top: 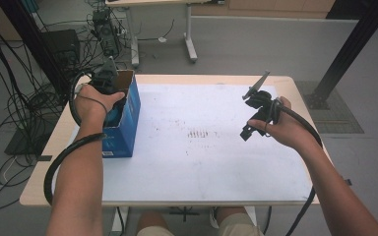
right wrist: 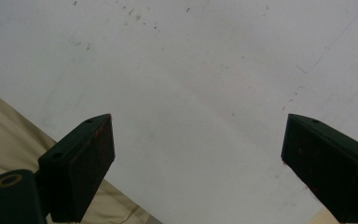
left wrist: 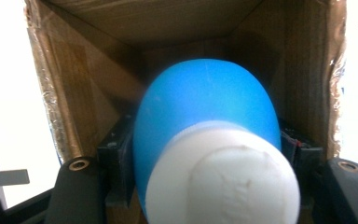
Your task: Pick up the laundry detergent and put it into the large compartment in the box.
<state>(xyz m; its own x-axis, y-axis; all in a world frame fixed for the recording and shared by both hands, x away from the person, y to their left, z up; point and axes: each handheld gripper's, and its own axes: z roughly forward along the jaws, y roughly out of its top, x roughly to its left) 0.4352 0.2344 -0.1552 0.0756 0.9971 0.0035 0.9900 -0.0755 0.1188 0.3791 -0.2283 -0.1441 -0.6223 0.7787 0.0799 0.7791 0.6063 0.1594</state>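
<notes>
Blue and white, the bottle [left wrist: 205,135] sits squarely between the jaws of your left hand-held gripper [top: 109,101], white cap toward the camera and blue body pointing down into the cardboard box [left wrist: 79,88]. In the left gripper view the jaws flank the bottle's sides closely, narrow but not fully together, and appear to press on it, so you have hold of it. The box's brown inner walls surround the bottle ahead of the jaws; in the high view the box, blue on the outside, stands at the left edge of the bench [top: 216,162], directly under that hand-held gripper.

Your right hand-held gripper [top: 254,118] hangs well apart from the box, over the right part of the bench, jaws spread wide with nothing between them. Its own view looks down on bare white bench surface.

Judging from this, you are at the placing step: the bottle is inside the box opening but not yet let go. Whether its far end already rests on the box floor cannot be told, as the bottle hides it. The next move calls for easing the bottle down until it is supported, then opening the left jaws enough to clear its sides, and lifting straight up so the jaws do not catch the box walls. The right hand-held gripper has no job yet.
</notes>
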